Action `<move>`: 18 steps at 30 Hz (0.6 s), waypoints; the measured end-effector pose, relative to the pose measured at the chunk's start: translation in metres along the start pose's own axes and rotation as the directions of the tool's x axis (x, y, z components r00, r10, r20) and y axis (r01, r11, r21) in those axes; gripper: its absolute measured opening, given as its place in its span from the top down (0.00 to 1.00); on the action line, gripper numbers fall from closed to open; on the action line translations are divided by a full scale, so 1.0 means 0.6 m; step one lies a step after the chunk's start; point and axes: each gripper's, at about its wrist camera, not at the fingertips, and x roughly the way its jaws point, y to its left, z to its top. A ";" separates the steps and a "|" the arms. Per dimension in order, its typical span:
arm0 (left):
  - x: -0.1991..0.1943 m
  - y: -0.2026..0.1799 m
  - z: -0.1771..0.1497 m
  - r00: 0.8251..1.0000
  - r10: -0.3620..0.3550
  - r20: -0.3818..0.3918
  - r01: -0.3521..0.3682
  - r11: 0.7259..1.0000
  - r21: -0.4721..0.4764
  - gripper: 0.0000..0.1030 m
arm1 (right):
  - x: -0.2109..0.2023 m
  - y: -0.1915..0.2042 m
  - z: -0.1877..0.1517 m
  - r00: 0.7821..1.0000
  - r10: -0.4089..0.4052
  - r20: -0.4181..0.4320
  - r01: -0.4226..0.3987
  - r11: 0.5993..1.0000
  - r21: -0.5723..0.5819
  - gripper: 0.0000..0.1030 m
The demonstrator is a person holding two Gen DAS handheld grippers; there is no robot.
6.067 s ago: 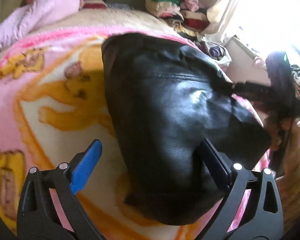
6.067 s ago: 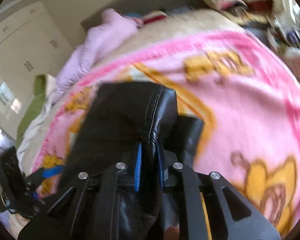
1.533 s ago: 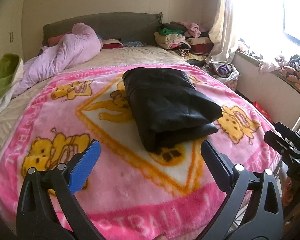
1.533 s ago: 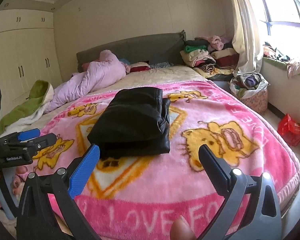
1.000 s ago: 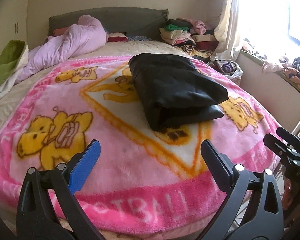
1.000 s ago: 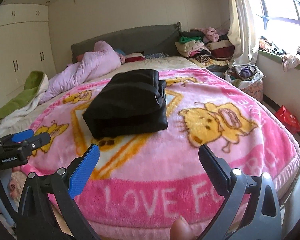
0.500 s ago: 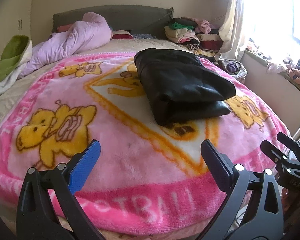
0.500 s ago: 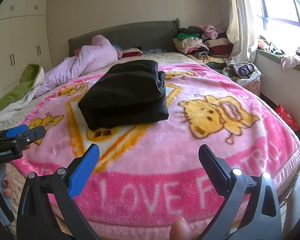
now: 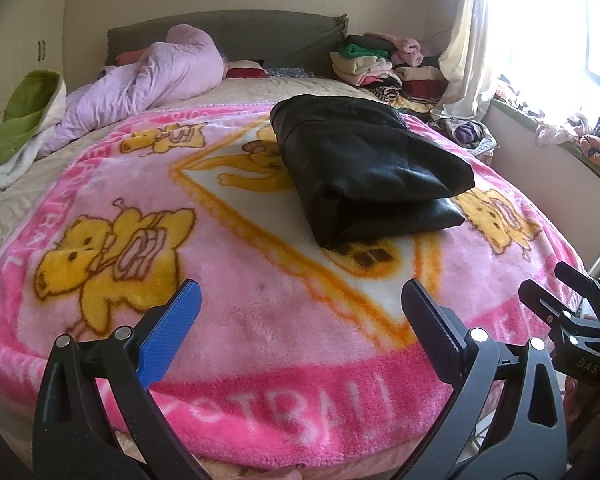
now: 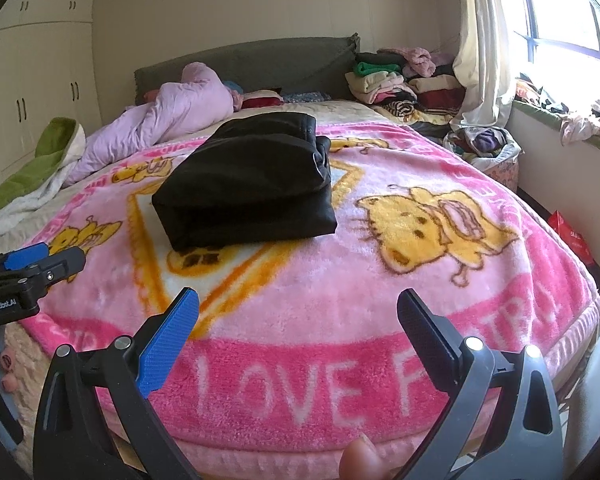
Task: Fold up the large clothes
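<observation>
Folded black garment (image 9: 364, 168) on pink blanket (image 9: 260, 332); left gripper (image 9: 300, 300) and right gripper (image 10: 298, 306) fingers spread, empty

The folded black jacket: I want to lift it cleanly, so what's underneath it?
The folded black jacket lies on the pink cartoon blanket, over its white diamond panel; a yellow figure peeks out at its near edge. The print directly beneath is covered.

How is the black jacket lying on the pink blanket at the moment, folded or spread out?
Folded. The black jacket sits as a compact stacked bundle on the pink blanket, layered edges visible, neither claw touching it.
</observation>
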 end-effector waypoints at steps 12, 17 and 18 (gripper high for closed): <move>0.003 0.005 -0.005 1.000 0.013 -0.005 -0.013 1.000 0.003 0.09 | -0.002 0.002 -0.001 1.000 -0.002 0.002 0.002 1.000 -0.001 0.04; 0.003 0.003 -0.005 1.000 0.015 -0.006 -0.015 1.000 0.003 0.09 | -0.003 0.001 -0.001 1.000 0.005 -0.005 -0.005 1.000 -0.002 0.04; 0.004 0.004 -0.005 1.000 0.017 -0.007 -0.017 1.000 0.003 0.09 | -0.003 0.002 -0.002 1.000 0.005 -0.006 -0.005 1.000 -0.003 0.04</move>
